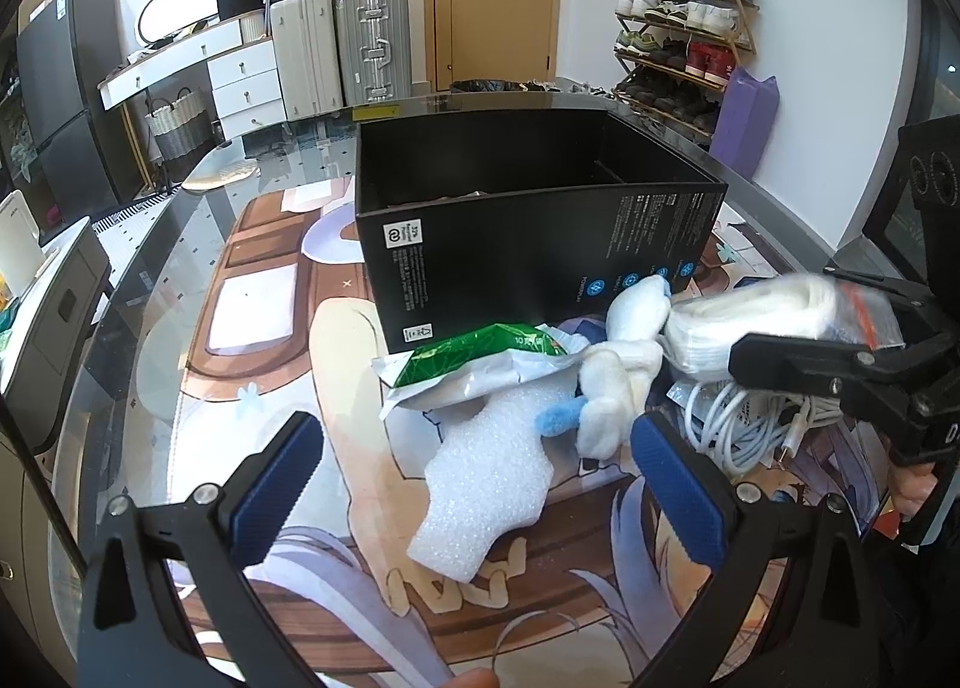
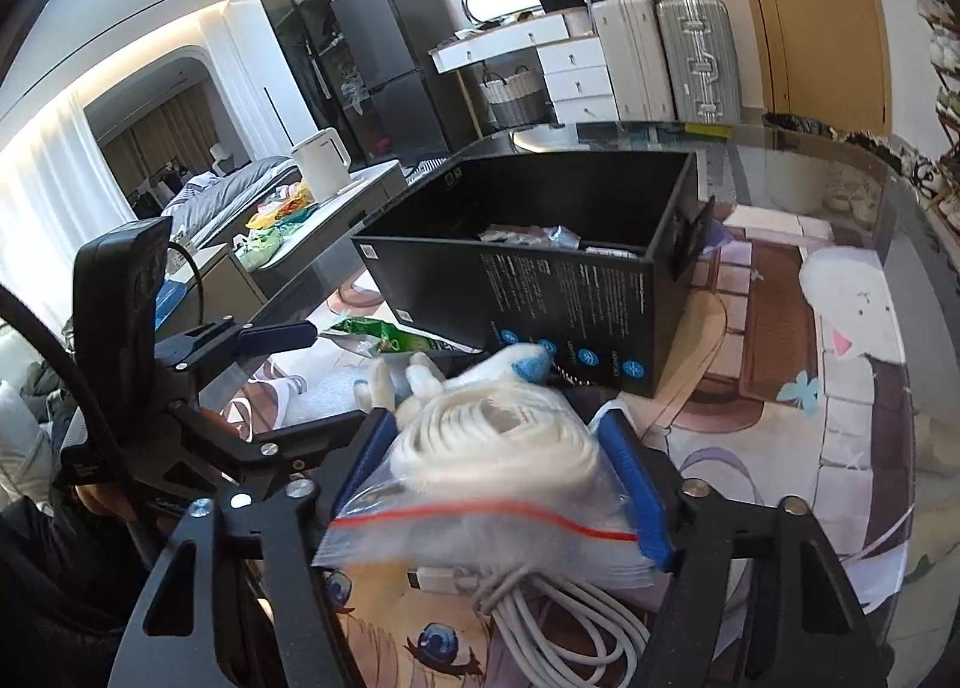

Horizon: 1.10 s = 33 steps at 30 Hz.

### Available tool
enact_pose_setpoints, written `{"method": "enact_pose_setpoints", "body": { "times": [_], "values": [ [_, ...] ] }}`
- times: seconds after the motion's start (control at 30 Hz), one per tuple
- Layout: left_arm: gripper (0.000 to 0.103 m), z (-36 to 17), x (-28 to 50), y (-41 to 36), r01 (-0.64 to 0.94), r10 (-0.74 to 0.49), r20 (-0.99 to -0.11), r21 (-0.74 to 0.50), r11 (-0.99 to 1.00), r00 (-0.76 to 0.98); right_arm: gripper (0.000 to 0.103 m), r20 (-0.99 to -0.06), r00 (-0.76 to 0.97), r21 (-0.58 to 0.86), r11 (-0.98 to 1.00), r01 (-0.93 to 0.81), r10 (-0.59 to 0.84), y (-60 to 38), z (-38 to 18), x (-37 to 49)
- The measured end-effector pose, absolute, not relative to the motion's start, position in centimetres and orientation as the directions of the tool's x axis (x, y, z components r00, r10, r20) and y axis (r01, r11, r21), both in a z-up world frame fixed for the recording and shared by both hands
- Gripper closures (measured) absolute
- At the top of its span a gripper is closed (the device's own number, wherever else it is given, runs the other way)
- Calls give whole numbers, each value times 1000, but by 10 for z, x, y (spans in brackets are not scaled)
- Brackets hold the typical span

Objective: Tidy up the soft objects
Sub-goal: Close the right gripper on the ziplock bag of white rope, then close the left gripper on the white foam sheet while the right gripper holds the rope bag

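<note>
My right gripper [image 2: 498,448] is shut on a clear zip bag of coiled white band [image 2: 498,448], held just above the table; it also shows in the left wrist view [image 1: 774,316]. My left gripper [image 1: 474,460] is open over a white foam sheet [image 1: 486,484]. A white plush toy with blue tips [image 1: 618,370] lies between the grippers, in front of the open black box [image 1: 540,244]. A green wipes pack [image 1: 480,358] lies against the box. In the right wrist view the box [image 2: 540,292] holds a few small items.
A coiled white cable [image 1: 738,418] lies under the bag, also seen in the right wrist view [image 2: 564,628]. The glass table carries a printed mat [image 1: 252,316]. Suitcases, a drawer unit and a shoe rack stand beyond the table.
</note>
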<state>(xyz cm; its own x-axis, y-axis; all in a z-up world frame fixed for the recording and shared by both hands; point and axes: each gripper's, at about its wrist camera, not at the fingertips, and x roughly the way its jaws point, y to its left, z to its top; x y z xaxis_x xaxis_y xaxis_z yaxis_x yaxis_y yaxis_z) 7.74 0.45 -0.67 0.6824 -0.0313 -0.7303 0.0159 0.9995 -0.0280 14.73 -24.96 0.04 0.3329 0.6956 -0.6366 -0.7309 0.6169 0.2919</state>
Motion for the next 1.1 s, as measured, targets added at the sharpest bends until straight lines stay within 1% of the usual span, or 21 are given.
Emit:
{"method": "enact_pose_setpoints", "body": {
  "times": [0.13,0.6,0.77,1.1],
  "values": [
    [0,-7,77,5,16,-31,-731,-28,999,682,45,-627,344,279,613,-739,699,-251,5,145],
    [0,-9,79,9,17,-31,-751,-26,1000,660,45,-573,375,266,598,-756,728,-260,21,139],
    [0,-8,78,11,60,-49,-768,-14,998,638,45,-561,386,264,599,-756,733,-263,24,139],
    [1,-10,79,9,96,-54,-794,6,995,606,45,-550,395,264,602,-754,736,-268,25,139]
  ]
}}
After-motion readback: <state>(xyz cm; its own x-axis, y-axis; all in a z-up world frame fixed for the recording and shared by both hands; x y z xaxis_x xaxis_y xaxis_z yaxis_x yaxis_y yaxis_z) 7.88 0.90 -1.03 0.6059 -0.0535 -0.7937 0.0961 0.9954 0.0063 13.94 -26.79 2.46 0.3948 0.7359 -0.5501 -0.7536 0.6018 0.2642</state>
